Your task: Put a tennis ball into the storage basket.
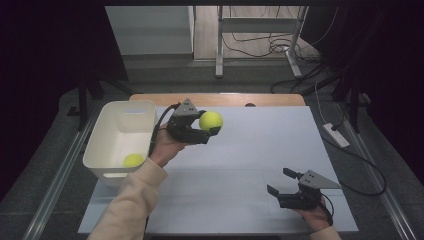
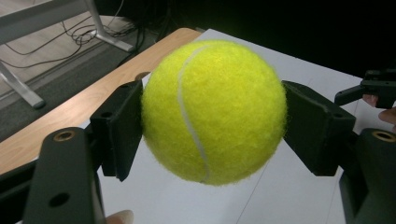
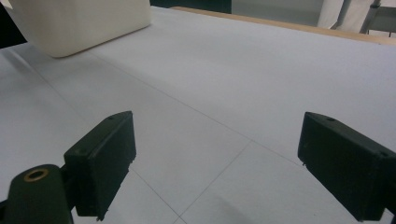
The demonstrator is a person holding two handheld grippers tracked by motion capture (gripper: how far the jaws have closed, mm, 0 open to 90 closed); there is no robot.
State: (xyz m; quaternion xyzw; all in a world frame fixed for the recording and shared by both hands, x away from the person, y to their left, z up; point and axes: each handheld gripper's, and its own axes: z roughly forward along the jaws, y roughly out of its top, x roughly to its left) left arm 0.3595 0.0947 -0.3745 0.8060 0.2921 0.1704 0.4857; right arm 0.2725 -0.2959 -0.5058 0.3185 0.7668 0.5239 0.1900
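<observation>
aloft: tennis ball (image 1: 210, 120) in left gripper (image 1: 207, 131) | beside bin (image 1: 107, 145) rim

Yellow tennis ball (image 2: 214, 111) held aloft (seam upright).

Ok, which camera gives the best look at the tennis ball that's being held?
The left gripper view: the held tennis ball sits close up, clamped between the left gripper and its two black jaws, seam plain. The high view shows that ball small, beside the white bin.
</observation>
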